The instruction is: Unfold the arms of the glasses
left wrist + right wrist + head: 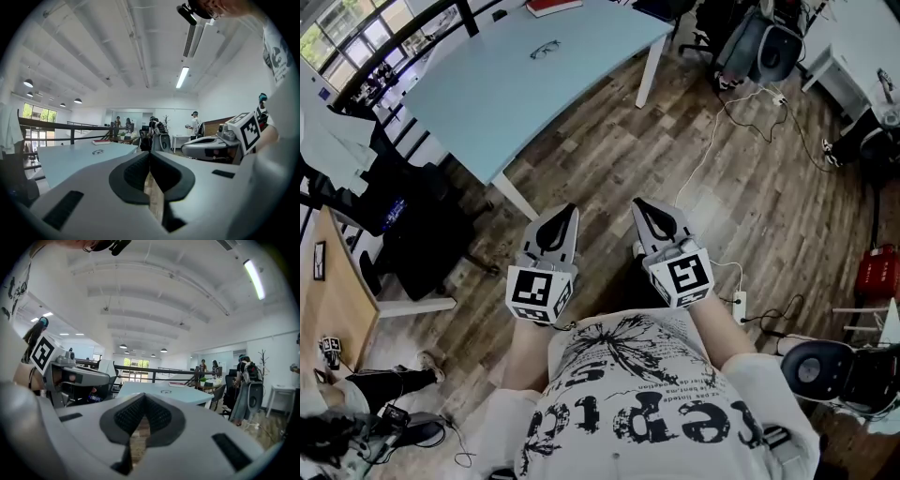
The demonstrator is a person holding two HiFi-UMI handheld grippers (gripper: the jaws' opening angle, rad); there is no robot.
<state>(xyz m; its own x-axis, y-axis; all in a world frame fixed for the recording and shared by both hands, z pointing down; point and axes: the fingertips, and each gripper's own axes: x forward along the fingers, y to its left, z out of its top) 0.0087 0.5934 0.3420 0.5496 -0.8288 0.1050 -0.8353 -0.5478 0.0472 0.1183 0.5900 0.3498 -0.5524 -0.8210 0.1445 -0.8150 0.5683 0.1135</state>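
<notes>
Left gripper (567, 212), right gripper (639, 205) at waist, fingers (555, 232) clenched, empty. Glasses (546, 49) well off, toward counter (478, 94) far edge. Close in first, release fingers, pin frame, swing arms gently.

A pale blue curved table (487, 94) stands on brown wooden plank flooring (609, 159). A red book (553, 6) lies at the table's far edge, and a grey-black office chair (764, 47) sits to its right.
</notes>
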